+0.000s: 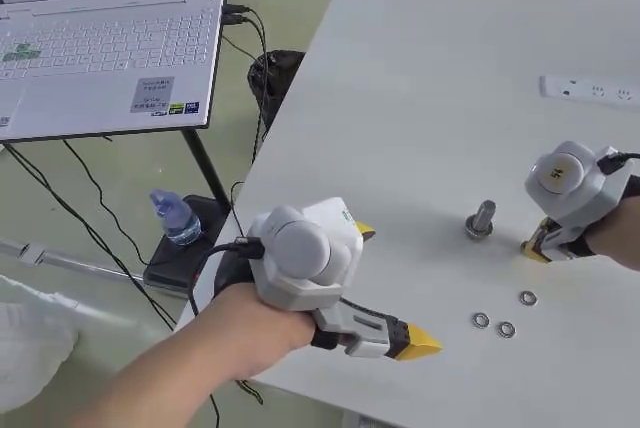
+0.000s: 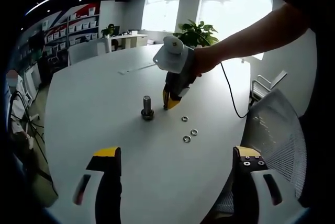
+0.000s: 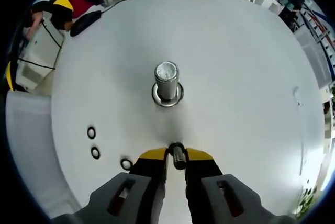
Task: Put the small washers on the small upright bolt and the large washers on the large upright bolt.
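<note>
Nearest, the yellow-tipped left gripper (image 1: 392, 286) is held spread; the right gripper (image 1: 533, 246) is clenched on the small dark bolt (image 3: 178, 154) — right of the large silver bolt (image 1: 481, 219), round steel washers (image 1: 506, 329) near; released askew, it could be toppled.

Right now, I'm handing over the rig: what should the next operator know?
Left tongs open, empty, over the table's near edge.
Right tongs shut on the small bolt, tips at the table beside the large bolt.
Three small washers lie loose on the table.
None on the small bolt yet; all three left.
Ring at the large bolt's base: washer or head, unclear.
</note>
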Motion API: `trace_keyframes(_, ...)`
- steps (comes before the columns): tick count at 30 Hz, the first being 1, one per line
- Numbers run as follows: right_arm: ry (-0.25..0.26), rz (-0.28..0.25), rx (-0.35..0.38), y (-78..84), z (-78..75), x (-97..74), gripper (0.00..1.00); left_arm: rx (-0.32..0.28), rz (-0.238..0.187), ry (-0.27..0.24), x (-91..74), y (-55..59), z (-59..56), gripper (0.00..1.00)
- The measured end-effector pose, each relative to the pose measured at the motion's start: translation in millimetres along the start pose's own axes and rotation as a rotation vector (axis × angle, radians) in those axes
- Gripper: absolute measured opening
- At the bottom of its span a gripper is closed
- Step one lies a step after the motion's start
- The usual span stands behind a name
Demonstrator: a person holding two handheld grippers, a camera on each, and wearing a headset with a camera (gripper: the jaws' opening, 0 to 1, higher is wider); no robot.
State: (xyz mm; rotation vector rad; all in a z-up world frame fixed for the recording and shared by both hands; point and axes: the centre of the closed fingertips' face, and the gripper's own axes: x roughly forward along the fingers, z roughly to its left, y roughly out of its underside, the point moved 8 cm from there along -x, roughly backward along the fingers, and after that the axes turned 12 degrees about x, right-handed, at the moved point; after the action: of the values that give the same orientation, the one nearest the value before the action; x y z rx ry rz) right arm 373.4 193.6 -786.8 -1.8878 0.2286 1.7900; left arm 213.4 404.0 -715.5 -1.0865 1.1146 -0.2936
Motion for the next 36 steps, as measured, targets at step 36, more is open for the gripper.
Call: trace_keyframes(36, -0.033, 0.016, -0.017, -3.9, 0.5, -5.3, 0.29, 0.000, 0.005, -0.014, -9.1, 1.1, 0.0, 0.87)
